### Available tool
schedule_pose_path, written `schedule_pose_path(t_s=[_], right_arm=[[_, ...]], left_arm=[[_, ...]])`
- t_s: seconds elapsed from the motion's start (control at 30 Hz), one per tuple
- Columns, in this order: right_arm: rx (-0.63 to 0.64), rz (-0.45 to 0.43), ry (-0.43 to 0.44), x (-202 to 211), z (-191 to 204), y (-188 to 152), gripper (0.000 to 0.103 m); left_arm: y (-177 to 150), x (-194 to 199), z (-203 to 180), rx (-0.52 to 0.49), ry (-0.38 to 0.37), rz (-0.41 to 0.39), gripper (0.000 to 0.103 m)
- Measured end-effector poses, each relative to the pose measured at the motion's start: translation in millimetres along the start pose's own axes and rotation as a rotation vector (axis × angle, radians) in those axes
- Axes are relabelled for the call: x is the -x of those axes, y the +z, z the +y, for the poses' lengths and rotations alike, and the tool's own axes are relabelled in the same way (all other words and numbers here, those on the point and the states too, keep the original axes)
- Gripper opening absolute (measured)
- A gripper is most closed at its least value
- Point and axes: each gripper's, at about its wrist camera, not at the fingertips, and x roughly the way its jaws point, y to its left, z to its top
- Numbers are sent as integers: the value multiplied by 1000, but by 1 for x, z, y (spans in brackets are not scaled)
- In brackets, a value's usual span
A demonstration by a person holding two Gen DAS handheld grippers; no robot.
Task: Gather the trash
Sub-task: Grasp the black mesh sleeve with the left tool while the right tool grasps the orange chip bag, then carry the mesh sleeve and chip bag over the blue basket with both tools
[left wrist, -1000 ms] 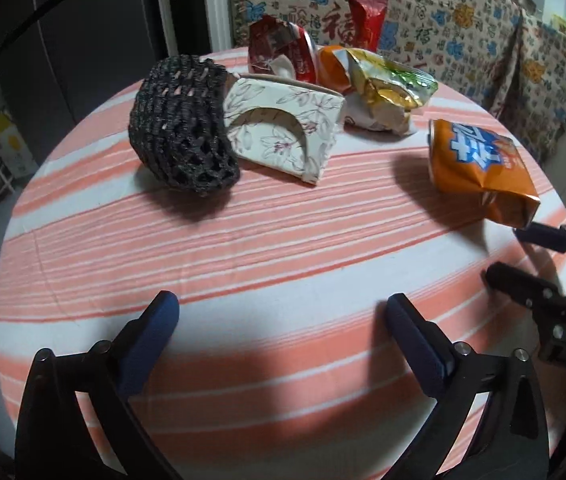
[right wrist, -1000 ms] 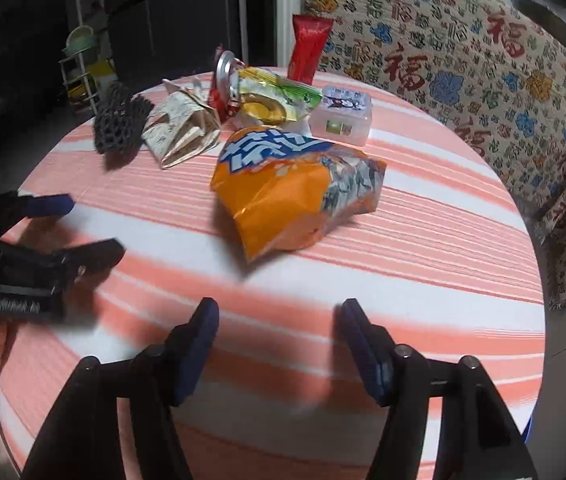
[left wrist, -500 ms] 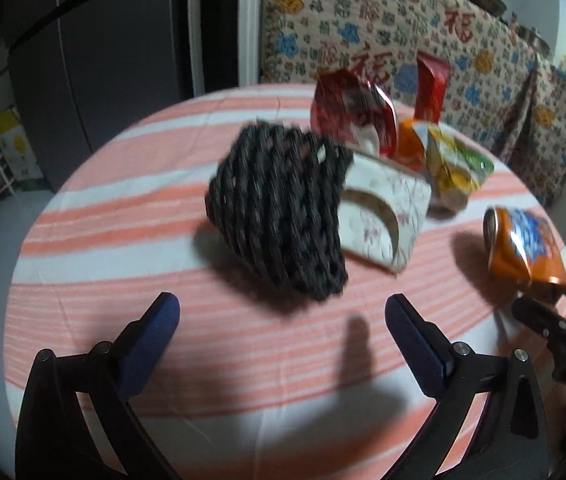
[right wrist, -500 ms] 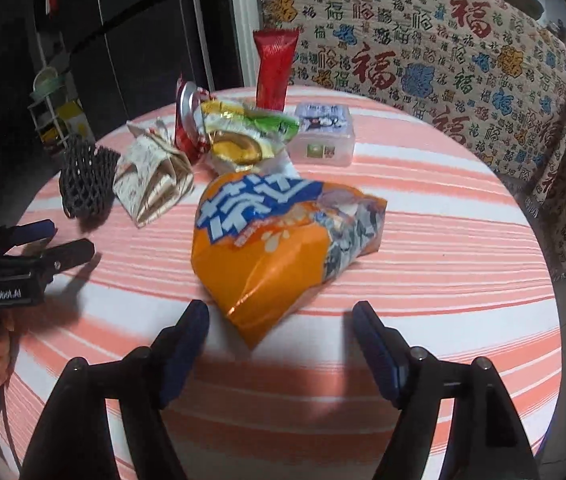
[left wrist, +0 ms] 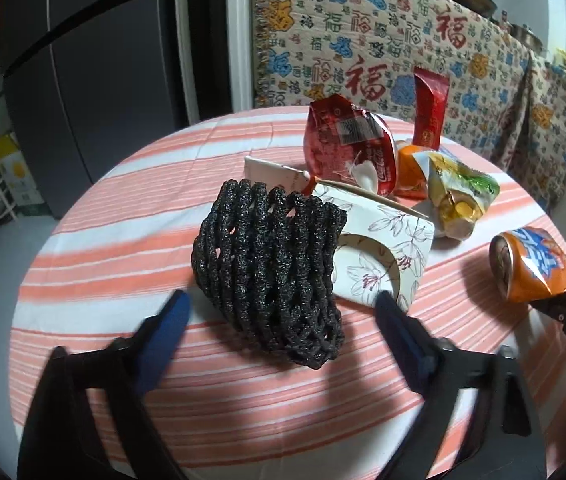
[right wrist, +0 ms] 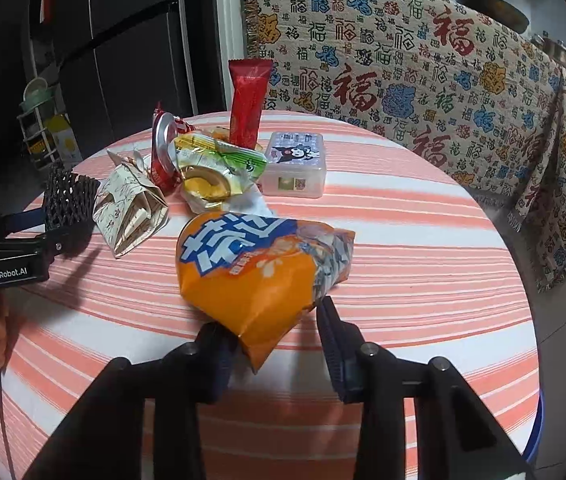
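R gripper (right wrist: 273,336) jaws closing on orange chip bag (right wrist: 259,268); L gripper (left wrist: 283,320) jaws closing round black net (left wrist: 271,272).

On the round striped table (right wrist: 423,240) lie seven pieces of litter and one box — counted by kind. One black foam net sleeve (left wrist: 271,272) near the left edge. One flattened floral paper carton (left wrist: 383,256) just beside it. One crushed red can (left wrist: 347,148). Three snack wrappers — one orange (right wrist: 259,272) at the near edge, one green-and-yellow (right wrist: 219,168), one red and upright (right wrist: 249,100) at the far edge. One small orange pouch (left wrist: 411,164). One clear lidded box (right wrist: 295,164).
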Motion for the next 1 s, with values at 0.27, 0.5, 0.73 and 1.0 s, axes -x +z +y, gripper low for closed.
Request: schedule_pose_path(t_s=[0.27,0.5,0.73,1.0], right_arm=[[-37,-17,27,12,-14,0,38],[-75,-24,46,23,-30,2,38],[-120,-40,71,38,-46,2,38],[-163,-54,71,57,-72,-5,38]], left_arm=[[-4,4,9,47,-45,8,24],[-11,26,24,125,-111,-13,19],[-11,52,3,115,-184,-28,19],[-10,66,-67,18,-281,-19,19]])
